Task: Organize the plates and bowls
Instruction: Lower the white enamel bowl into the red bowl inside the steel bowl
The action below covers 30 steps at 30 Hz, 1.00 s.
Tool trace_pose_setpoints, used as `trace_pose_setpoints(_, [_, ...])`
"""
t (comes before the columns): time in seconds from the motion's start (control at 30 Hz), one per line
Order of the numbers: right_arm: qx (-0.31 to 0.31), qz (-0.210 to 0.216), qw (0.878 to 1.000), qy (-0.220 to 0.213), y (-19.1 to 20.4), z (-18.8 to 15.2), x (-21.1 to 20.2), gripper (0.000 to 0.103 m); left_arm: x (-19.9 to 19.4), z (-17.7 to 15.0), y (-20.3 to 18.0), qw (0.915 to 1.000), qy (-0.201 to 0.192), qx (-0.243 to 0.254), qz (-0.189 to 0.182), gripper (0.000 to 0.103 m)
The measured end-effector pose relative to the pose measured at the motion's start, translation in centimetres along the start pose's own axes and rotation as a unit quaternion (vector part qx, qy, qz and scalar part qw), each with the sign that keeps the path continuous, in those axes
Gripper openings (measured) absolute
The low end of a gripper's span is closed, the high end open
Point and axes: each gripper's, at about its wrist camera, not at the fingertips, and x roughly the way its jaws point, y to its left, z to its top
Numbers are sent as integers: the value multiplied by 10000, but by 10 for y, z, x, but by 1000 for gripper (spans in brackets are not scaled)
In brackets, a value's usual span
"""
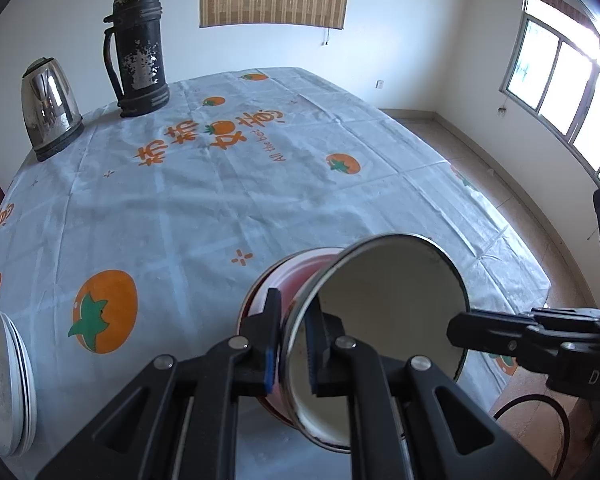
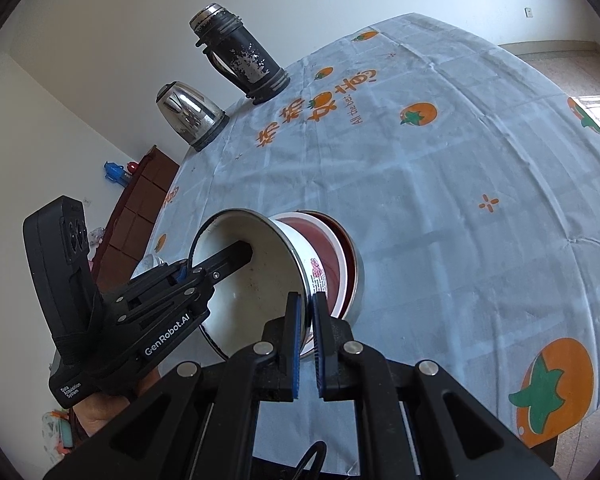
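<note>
Pinching opposite bowl [image 1: 392, 280] rims, both grippers' fingers [image 1: 274, 320]

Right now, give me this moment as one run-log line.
left gripper: shut on enamel bowl rim | right gripper: shut on opposite rim | bowl: tilted, entering red-lined bowl on tablecloth | plate stack: far left

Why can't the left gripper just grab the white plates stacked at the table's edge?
Probably not right now: the left gripper is shut on the rim of the white enamel bowl, so it's busy. The stack of white plates sits unblocked.
</note>
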Motion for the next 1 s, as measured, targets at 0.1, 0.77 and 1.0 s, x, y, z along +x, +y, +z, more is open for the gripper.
trace_pose_setpoints(0.1, [9, -16, 10000, 97, 0, 2, 3, 7, 4, -1, 2, 10000, 79, -46, -10, 9])
trace_pose_setpoints(0.77, [99, -210, 9980, 586, -9, 24, 29, 7, 21, 12, 13, 9984, 458, -329, -80, 10])
trace_pose_setpoints(1.0, [-64, -370, 9974, 617, -6, 27, 35, 7, 16, 15, 14, 9992, 332, -235, 59, 21])
